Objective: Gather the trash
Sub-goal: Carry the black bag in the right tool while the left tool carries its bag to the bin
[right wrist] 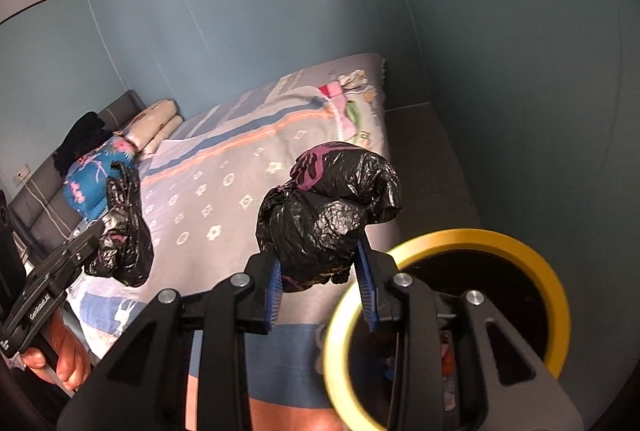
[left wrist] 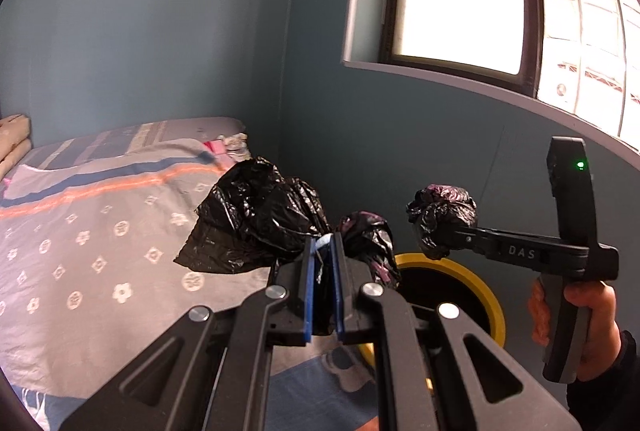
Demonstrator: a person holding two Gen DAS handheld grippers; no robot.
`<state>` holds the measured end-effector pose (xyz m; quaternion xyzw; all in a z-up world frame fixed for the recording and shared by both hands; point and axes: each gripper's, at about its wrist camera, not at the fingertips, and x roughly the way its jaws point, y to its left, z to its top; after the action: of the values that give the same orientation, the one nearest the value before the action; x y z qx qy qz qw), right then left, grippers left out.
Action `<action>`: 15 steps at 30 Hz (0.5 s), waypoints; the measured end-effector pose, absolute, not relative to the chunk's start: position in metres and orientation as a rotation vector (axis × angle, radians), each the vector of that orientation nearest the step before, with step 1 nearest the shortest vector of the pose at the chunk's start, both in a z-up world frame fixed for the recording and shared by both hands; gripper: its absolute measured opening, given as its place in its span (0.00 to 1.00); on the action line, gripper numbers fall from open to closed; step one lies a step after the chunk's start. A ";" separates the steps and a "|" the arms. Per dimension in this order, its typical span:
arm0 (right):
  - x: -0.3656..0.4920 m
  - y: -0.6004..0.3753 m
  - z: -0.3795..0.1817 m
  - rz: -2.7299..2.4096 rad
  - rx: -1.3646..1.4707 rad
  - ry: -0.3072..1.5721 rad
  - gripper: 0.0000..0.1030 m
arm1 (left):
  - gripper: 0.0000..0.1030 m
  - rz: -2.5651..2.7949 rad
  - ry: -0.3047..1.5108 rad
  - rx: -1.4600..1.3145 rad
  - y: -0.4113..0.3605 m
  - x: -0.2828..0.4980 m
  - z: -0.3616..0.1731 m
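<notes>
Far left: bed (left wrist: pixel 100 231) with patterned cover. Next, left gripper (left wrist: pixel 323 271), blue pads pressed together on a pinch of black trash bag (left wrist: pixel 256 219) that bunches up and leftward over the bed edge. Further right and lower, yellow-rimmed bin (left wrist: pixel 486 297), mouth open, on the floor between bed and wall. Rightmost, right gripper (right wrist: pixel 324 285) clamped around a crumpled bag wad (right wrist: pixel 328 215), held above and just left of the bin rim (right wrist: pixel 480 237). Probably nearer the bin than the left; drop likely calls for a short shift right and down.

Bin (right wrist: pixel 460 243) right of bed (right wrist: pixel 224 183)
</notes>
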<state>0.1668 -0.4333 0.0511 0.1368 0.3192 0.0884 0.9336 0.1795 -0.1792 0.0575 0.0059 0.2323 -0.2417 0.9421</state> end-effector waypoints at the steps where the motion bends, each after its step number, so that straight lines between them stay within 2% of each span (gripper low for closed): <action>1: 0.164 -0.439 0.050 0.166 0.279 0.654 0.30 | 0.07 -0.498 0.481 0.013 -0.184 0.183 0.055; 15: 0.154 -0.504 0.021 0.057 0.355 0.704 0.30 | 0.07 -0.628 0.611 0.009 -0.262 0.230 0.006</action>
<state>0.1537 -0.5037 0.0214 0.1729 0.3428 0.0277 0.9229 0.2299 -0.2616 0.0063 0.0045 0.2958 -0.3039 0.9056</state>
